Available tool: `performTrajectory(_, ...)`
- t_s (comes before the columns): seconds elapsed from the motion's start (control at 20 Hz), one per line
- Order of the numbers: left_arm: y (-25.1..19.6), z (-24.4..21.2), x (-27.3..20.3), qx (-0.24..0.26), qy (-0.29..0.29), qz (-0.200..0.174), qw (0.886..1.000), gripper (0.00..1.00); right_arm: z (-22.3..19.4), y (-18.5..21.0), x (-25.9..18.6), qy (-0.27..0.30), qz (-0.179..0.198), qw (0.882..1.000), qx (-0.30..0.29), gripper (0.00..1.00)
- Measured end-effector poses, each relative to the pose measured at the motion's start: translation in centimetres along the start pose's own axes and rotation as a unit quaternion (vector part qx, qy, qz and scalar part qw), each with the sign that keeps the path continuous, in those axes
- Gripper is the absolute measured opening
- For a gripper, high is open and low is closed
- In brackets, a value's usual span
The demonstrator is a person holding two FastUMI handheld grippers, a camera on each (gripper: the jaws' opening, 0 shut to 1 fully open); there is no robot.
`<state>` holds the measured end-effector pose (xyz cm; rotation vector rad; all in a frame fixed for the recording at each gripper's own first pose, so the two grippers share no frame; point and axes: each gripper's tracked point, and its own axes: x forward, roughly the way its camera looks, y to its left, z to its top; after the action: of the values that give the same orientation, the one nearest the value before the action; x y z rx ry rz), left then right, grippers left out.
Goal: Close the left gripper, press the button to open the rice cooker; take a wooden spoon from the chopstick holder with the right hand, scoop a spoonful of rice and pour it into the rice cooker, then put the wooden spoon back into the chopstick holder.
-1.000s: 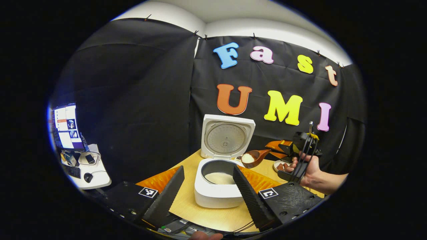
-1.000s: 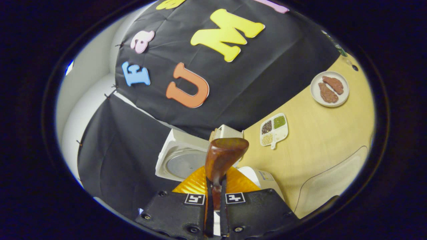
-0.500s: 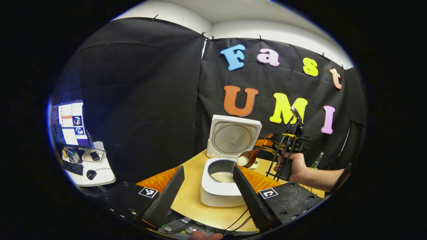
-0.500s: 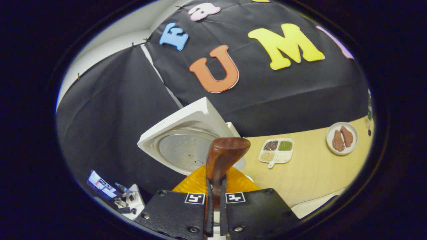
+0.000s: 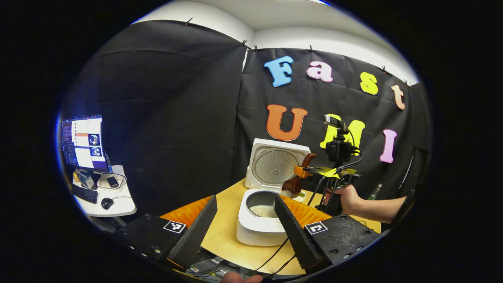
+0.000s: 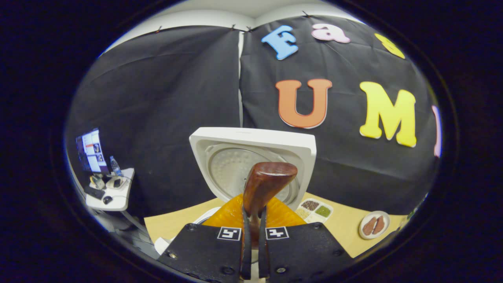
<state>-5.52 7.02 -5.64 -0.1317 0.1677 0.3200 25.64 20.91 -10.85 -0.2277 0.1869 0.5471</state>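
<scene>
rice going into the pot

the right gripper (image 6: 251, 251) is clamped on the wooden spoon (image 6: 264, 184), tipped steeply over the open rice cooker (image 5: 261, 220); the left gripper (image 5: 245, 220) waits with its fingers apart. best to keep the bowl above the pot's middle until it looks empty, so no grains land on the table (image 5: 232, 241).

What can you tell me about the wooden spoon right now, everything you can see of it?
The spoon is dark reddish-brown wood with a glossy finish. The right gripper is shut on its handle, both fingers pressing it. In the left gripper view it is tipped steeply, handle up and bowl down, over the right rim of the open cooker, with some white rice at the bowl's lower edge. In the right gripper view its rounded back faces the camera, in front of the raised lid.
</scene>
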Motion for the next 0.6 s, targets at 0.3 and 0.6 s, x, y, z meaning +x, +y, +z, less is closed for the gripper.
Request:
performTrajectory(0.3,0.3,0.8,-0.5,-0.005,-0.011,0.005,1.0,0.94,2.6,3.7,-1.0,-0.038,0.024,0.992,-0.116,0.09)
performTrajectory(0.6,0.5,1.9,-1.2,-0.014,-0.031,0.006,0.999,0.94,4.5,4.6,-1.7,-0.059,0.028,0.99,-0.126,0.09)
